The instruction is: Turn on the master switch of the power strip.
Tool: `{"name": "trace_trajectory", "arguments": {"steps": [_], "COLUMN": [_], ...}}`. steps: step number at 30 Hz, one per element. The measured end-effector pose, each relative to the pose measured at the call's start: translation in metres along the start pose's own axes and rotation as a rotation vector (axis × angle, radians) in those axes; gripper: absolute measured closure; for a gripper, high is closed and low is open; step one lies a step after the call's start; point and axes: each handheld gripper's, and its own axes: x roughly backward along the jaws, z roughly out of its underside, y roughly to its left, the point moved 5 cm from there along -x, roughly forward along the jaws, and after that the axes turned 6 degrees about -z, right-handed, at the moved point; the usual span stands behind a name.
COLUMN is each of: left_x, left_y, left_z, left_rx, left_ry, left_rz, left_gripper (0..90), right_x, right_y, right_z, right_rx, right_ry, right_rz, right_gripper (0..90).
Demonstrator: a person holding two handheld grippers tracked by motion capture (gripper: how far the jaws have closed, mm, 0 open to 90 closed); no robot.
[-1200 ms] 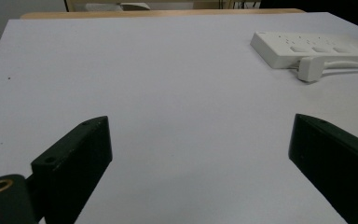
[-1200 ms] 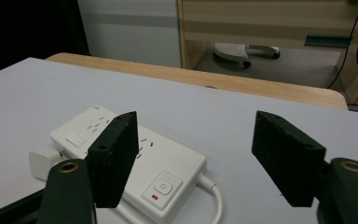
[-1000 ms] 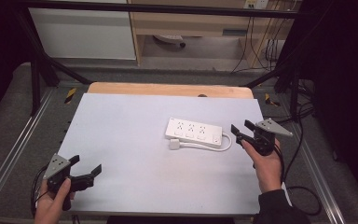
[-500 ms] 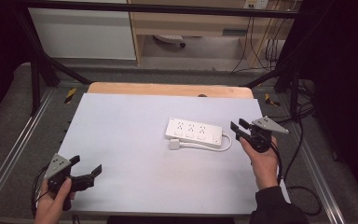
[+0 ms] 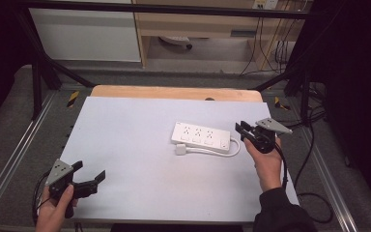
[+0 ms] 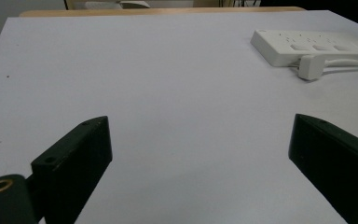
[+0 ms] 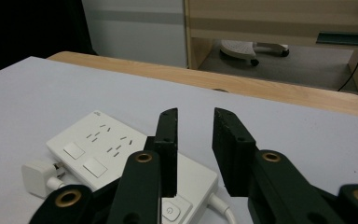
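Observation:
A white power strip (image 5: pixel 202 137) lies flat right of the table's middle, its white plug (image 5: pixel 181 150) beside its near edge and its cable (image 5: pixel 224 152) looping back to its right end. My right gripper (image 5: pixel 240 128) hovers just beyond that right end, pointing at it. Its jaws have just been closing and stand a narrow gap apart with nothing between them; in the right gripper view (image 7: pixel 195 114) the strip (image 7: pixel 112 149) and plug (image 7: pixel 37 177) lie below them. My left gripper (image 5: pixel 91 170) rests wide open at the near left corner (image 6: pixel 199 123), far from the strip (image 6: pixel 317 46).
A white mat (image 5: pixel 135 145) covers the wooden table (image 5: pixel 174 92). Metal frame rails (image 5: pixel 14 159) run along both sides. Black cables (image 5: pixel 314 193) trail on the floor at right. A cabinet and a chair base (image 5: pixel 176 41) stand beyond the far edge.
The right gripper's jaws have drawn much closer together, with the hand barely shifting near the strip's end. The left gripper has not moved.

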Motion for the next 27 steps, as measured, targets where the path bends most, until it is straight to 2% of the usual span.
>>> {"name": "trace_trajectory", "arguments": {"steps": [7, 17, 27], "left_x": [0.000, 0.000, 0.000], "left_y": [0.000, 0.000, 0.000], "left_z": [0.000, 0.000, 0.000], "left_rx": [0.001, -0.001, -0.002], "left_ry": [0.000, 0.000, -0.001], "left_rz": [0.001, -0.001, 0.000], "left_gripper": [5.9, 5.9, 6.0], "right_x": [-0.007, -0.015, -0.021], "right_y": [-0.002, -0.001, 0.002], "right_z": [0.003, 0.007, 0.011], "right_rx": [-0.032, -0.035, -0.025], "right_ry": [0.017, 0.035, 0.050], "right_rz": [0.001, -0.017, -0.032], "right_gripper": [78.9, 85.7, 88.7]}}
